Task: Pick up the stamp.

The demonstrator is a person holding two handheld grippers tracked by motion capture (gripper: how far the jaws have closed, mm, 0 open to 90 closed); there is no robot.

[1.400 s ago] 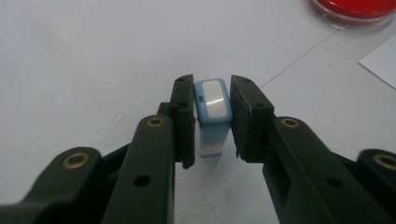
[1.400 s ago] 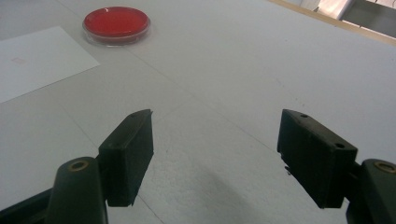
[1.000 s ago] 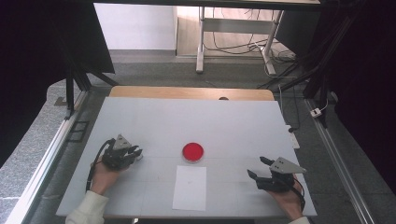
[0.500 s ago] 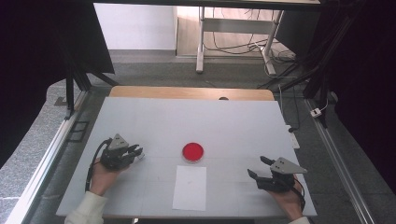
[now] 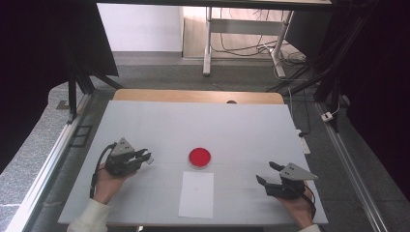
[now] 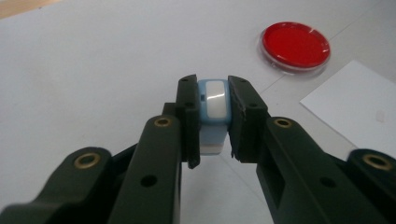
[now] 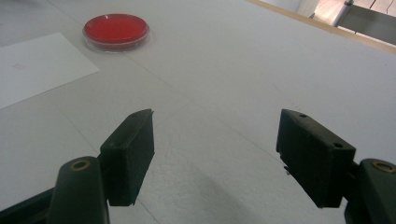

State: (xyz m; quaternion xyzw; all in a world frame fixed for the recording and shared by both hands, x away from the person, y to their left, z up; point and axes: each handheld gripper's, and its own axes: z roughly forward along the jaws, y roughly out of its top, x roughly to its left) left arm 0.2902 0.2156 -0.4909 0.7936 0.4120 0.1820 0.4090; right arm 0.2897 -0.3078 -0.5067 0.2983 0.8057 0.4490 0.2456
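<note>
My left gripper [image 5: 145, 157] is at the table's left, and in the left gripper view its jaws [image 6: 212, 119] are shut on a small light-blue and white block [image 6: 214, 105]. A red round dish [image 5: 199, 157] sits in the middle of the table, also seen in the left gripper view [image 6: 295, 44] and the right gripper view [image 7: 116, 29]. A white sheet of paper [image 5: 197, 193] lies just in front of the dish. My right gripper [image 5: 268, 174] rests at the table's right with its jaws [image 7: 215, 140] wide open and nothing between them.
The white table [image 5: 203, 125] has a wooden strip [image 5: 193, 95] along its far edge. Metal rails [image 5: 46, 164] run along both sides, and a desk frame with cables [image 5: 241, 43] stands on the floor beyond the table.
My left gripper has shifted a little toward the right and nearer the dish, with the block in it. The right gripper has stayed where it was.
</note>
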